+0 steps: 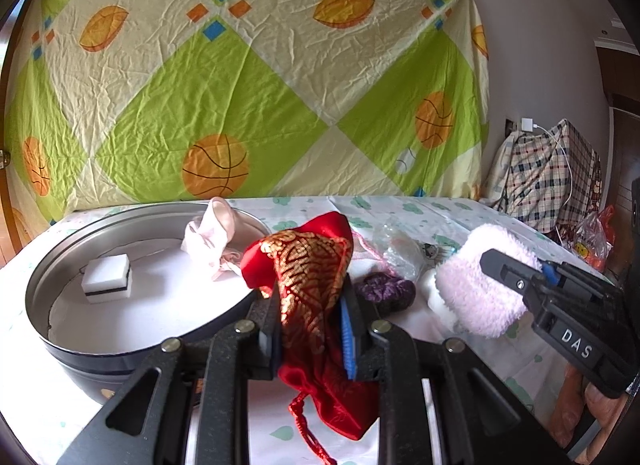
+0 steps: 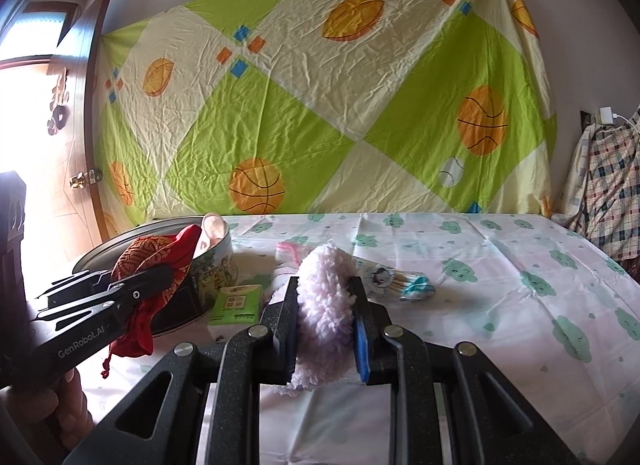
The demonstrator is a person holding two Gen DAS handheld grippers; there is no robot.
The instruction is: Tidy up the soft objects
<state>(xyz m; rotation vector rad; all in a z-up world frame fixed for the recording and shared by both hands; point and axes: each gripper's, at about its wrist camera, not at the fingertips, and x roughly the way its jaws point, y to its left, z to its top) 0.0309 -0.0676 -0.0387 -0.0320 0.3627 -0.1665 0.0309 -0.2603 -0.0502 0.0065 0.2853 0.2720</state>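
Soft things lie across a table (image 2: 500, 285) under a cloud-printed cloth. Largest is a round metal tin (image 1: 52, 285), holding crumpled pink fabric (image 1: 212, 241) and a white block sponge (image 1: 107, 278). The left gripper (image 1: 312, 305) is clamped on a shiny red and gold drawstring pouch (image 1: 308, 265) beside the tin's rim. The right gripper (image 2: 325, 305) squeezes a fluffy lilac sock (image 2: 326, 297). A small wrinkled purple scrunchie (image 1: 386, 291) rests between them.

A basketball-print sheet (image 1: 248, 77) hangs on the far wall; a plaid bundle (image 1: 548, 177) sits far right, beneath a charger (image 1: 529, 124).
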